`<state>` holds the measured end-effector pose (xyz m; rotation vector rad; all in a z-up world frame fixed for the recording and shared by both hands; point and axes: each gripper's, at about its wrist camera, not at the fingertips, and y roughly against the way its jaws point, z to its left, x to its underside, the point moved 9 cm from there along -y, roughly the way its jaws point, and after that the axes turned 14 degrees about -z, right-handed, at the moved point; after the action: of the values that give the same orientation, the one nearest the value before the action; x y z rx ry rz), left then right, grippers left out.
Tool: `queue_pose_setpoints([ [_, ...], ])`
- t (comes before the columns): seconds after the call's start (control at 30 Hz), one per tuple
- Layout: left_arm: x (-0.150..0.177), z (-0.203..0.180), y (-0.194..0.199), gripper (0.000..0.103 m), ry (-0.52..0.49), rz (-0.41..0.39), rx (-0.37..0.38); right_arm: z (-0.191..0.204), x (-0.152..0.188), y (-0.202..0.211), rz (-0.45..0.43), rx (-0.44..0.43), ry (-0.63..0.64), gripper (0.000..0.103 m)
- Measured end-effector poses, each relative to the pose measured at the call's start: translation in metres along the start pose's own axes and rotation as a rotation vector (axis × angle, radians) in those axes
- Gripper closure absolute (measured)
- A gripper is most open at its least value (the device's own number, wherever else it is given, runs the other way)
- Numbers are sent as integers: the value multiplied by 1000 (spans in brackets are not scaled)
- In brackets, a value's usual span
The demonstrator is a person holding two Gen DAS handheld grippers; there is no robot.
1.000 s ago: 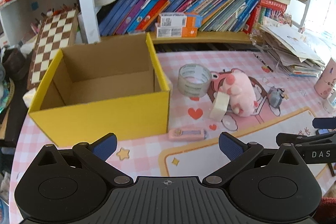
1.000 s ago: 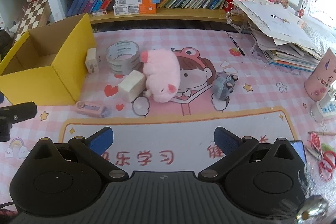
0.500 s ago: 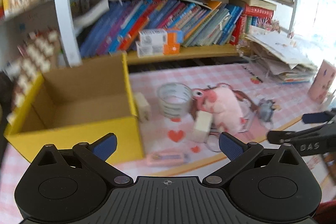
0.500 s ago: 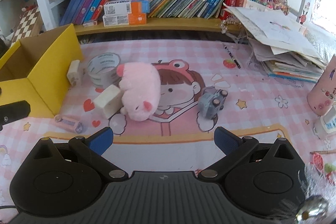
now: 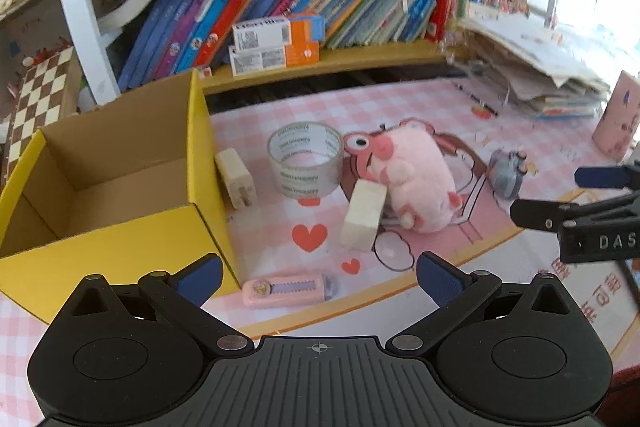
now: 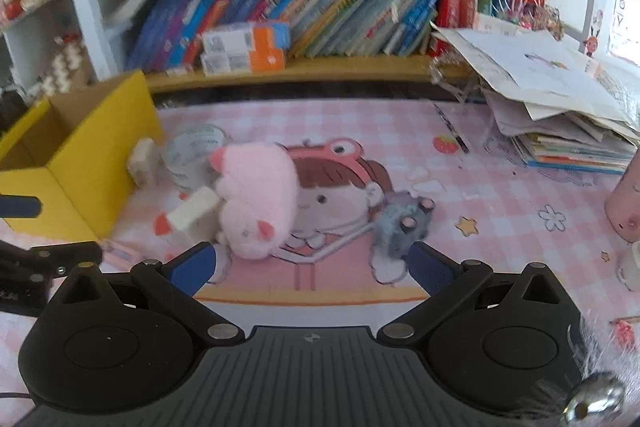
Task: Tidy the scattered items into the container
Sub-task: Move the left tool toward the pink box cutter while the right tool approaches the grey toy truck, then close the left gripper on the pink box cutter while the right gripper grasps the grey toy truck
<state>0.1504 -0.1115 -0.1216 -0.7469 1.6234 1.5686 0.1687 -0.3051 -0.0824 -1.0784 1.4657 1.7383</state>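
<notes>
Both your grippers, left gripper [image 5: 318,273] and right gripper [image 6: 312,265], hover spread and empty. The open yellow cardboard box [image 5: 120,243] waits at the pink checked mat's [image 5: 400,107] left edge; pink plush pig [image 6: 256,199] and clear tape roll [image 5: 306,159] lie beside it.

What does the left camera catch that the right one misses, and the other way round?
Only the left view shows the bare floor of the yellow box and the whole pink correction tape. Only the right view shows the pen clearly. Both share the pink plush, tape roll, grey toy car, and both open tools: left tool, right tool.
</notes>
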Motion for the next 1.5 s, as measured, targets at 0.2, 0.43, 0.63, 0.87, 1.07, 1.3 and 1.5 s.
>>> queue_pose_setpoints([
  [0.2,14,-3,-21,27,-65,60,-13,-17,12,-19,77,40,-29,12],
  [0.43,33,-3,-46,38,-140,129,-26,-28,21,-38,122,33,-52,28],
  [0.63,38,6,-52,31,-108,137,-77,-30,23,-51,138,32,-60,28],
  [0.87,42,22,-55,30,28,145,-122,-30,26,-60,160,28,-70,28],
  [1.07,44,30,-63,21,121,151,-132,-34,23,-65,158,40,-62,27],
  [1.3,45,29,-69,18,128,144,-134,-38,18,-79,152,64,-48,27],
  [1.5,47,29,-70,18,135,149,-125,-48,18,-93,155,120,-50,27],
])
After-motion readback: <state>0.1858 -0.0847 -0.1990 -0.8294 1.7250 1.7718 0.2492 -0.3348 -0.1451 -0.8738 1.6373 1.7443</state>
